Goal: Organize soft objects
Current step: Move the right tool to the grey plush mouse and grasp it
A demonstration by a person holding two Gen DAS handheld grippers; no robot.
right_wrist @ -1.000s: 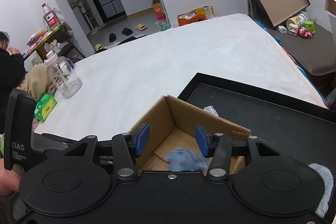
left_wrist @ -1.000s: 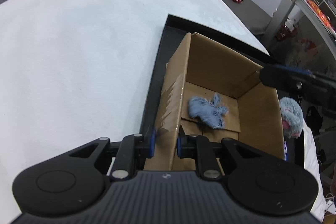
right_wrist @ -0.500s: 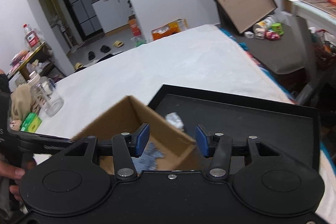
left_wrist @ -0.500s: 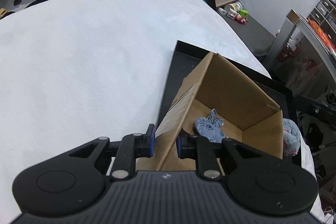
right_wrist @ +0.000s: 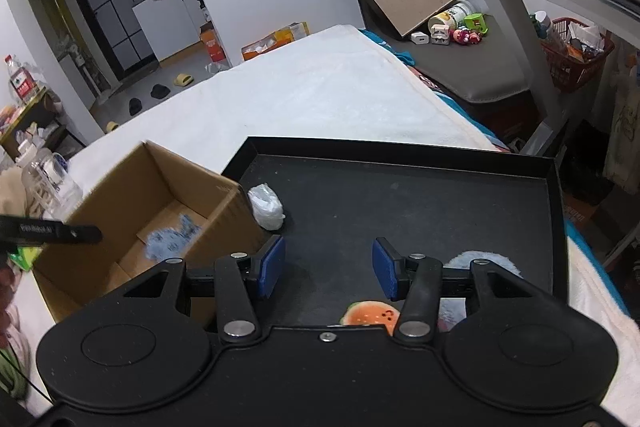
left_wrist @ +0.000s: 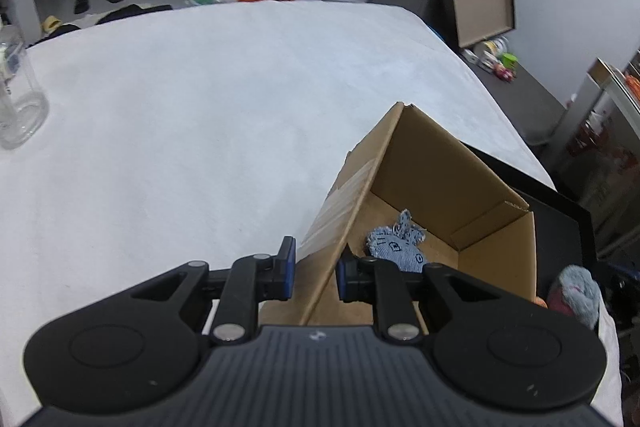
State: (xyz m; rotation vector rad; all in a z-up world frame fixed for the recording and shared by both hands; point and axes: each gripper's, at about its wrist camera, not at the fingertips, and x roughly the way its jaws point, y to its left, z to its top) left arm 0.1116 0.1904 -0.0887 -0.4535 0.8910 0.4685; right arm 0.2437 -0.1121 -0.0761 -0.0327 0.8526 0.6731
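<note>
Soft objects are partly sorted: one blue knit toy (left_wrist: pixel 394 251) lies in the cardboard box (left_wrist: pixel 424 163), whose wall my left gripper (left_wrist: pixel 316 269) pinches. My right gripper (right_wrist: pixel 328 269) hangs spread and empty over the black tray (right_wrist: pixel 400 195), where a white bundle (right_wrist: pixel 266 207), a grey plush (right_wrist: pixel 484 261) and what may be a watermelon toy (right_wrist: pixel 370 313) remain.

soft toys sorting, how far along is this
Done: one blue knitted toy lies inside the cardboard box. In hand: the left gripper clamps the box's near wall; the right gripper is open and empty over the black tray. Left: a white wad, an orange plush and a grey-blue plush are in the tray.
</note>
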